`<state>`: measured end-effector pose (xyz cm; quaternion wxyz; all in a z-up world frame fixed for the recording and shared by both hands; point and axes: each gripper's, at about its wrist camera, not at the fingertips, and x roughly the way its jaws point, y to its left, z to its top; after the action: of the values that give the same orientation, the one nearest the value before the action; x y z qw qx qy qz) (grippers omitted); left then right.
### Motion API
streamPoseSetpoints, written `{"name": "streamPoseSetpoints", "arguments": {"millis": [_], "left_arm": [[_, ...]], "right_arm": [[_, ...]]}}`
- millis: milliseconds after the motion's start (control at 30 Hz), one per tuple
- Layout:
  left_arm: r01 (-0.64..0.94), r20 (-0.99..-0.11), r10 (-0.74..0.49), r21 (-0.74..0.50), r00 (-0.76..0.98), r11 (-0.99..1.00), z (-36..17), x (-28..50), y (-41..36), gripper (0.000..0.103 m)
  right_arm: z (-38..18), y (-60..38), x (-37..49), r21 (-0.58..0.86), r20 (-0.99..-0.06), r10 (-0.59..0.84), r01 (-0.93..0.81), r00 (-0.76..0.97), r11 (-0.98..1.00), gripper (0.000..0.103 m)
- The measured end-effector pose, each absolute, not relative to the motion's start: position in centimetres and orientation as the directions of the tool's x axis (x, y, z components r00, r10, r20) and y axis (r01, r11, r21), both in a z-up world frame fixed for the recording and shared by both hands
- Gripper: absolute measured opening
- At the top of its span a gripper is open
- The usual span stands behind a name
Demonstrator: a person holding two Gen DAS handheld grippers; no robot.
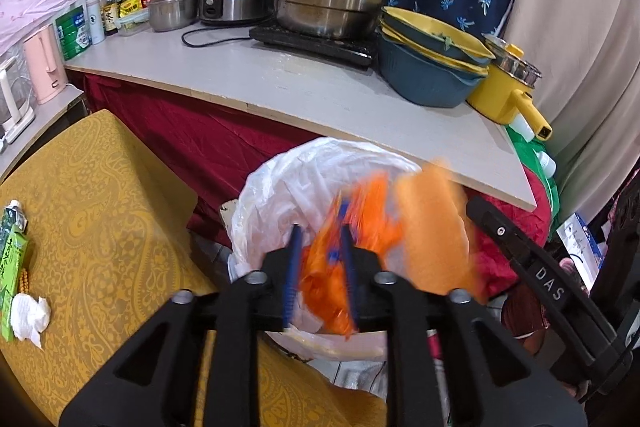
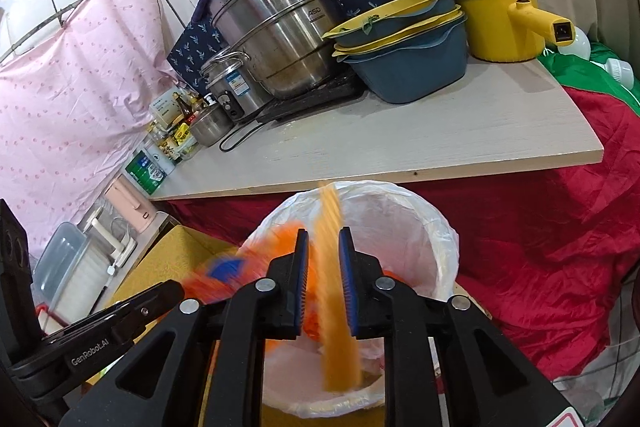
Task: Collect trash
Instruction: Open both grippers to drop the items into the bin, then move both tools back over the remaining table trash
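A bin lined with a white plastic bag (image 1: 280, 195) (image 2: 420, 223) stands below the grey counter edge. My left gripper (image 1: 322, 267) is over the bin with an orange wrapper (image 1: 360, 223) blurred between its parted blue pads; I cannot tell if the pads still touch it. My right gripper (image 2: 324, 279) is also over the bin, jaws parted, with a flat pale-orange piece (image 2: 336, 307) blurred between them, seemingly loose. That piece shows in the left wrist view (image 1: 432, 227), and the orange wrapper in the right wrist view (image 2: 256, 263).
A yellow patterned table (image 1: 100, 207) at left carries a crumpled white tissue (image 1: 30, 315) and a green carton (image 1: 10, 267). The grey counter (image 1: 320, 95) holds steel pots, a rice cooker, stacked blue-yellow basins and a yellow pot. Red cloth hangs under it.
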<state>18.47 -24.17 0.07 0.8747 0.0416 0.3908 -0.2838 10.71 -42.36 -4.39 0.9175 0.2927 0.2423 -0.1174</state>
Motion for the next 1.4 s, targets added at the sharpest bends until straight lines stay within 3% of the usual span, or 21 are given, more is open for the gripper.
{"name": "streamPoseSetpoints", "arguments": {"millis": [67,467,1400], "left_arm": [[0.519,-0.697,-0.458,-0.144,0.551,0.843,0.3,18.5,-23.9,0.045],[0.484,-0.679,-0.431,-0.125,0.595,0.866,1.3,18.1,-21.0,0.056],[0.289,-0.621,-0.317,-0.149,0.716,0.946,4.3,15.9,-4.3,0.064]], "right_arm": [[-4.2,-42.2,10.7,0.477,-0.506,-0.082,0.358,0.859,0.803,0.028],[-2.4,-40.6,9.6,0.458,-0.486,-0.096,0.347,0.869,0.818,0.044],[2.4,-26.2,10.2,0.394,-0.461,0.066,0.137,0.885,0.909,0.046]]}}
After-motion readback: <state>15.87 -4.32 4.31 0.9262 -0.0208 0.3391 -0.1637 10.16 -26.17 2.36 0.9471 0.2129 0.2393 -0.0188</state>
